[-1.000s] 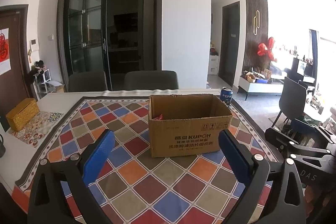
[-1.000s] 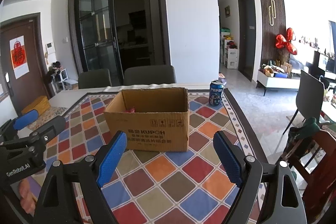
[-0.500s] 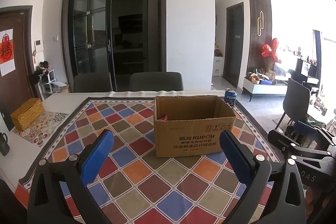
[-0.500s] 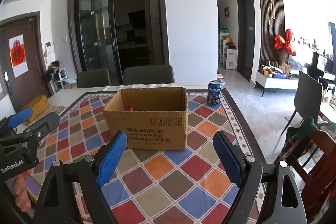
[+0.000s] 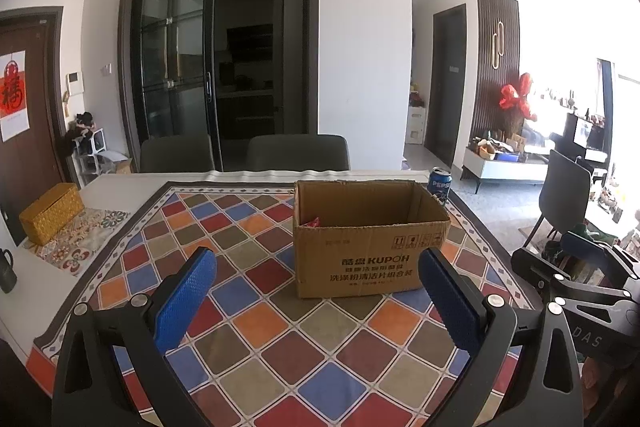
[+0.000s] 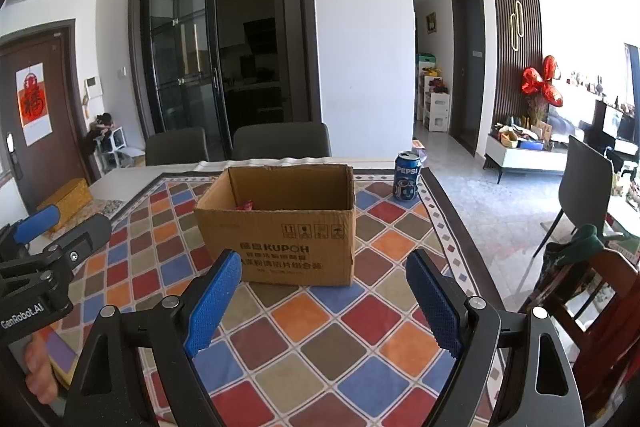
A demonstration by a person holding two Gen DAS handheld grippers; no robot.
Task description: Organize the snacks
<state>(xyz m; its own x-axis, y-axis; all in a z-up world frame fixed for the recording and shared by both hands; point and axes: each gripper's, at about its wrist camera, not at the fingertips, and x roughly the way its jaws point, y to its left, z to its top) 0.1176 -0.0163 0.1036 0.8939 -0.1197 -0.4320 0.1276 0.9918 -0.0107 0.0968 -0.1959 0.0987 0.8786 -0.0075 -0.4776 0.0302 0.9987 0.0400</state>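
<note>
An open brown cardboard box stands on the checked tablecloth. A red snack packet peeks out inside its left side. A blue Pepsi can stands upright behind the box to the right. My left gripper is open and empty, short of the box. My right gripper is open and empty, also short of the box. Each gripper shows at the edge of the other's view.
A yellow woven box sits on a patterned mat at the table's left. A dark mug stands at the left edge. Two grey chairs are behind the table. A wooden chair is at the right.
Both grippers have drawn back and risen slightly, so the box looks a little farther away. The left view has shifted left. Both stay open and empty.
</note>
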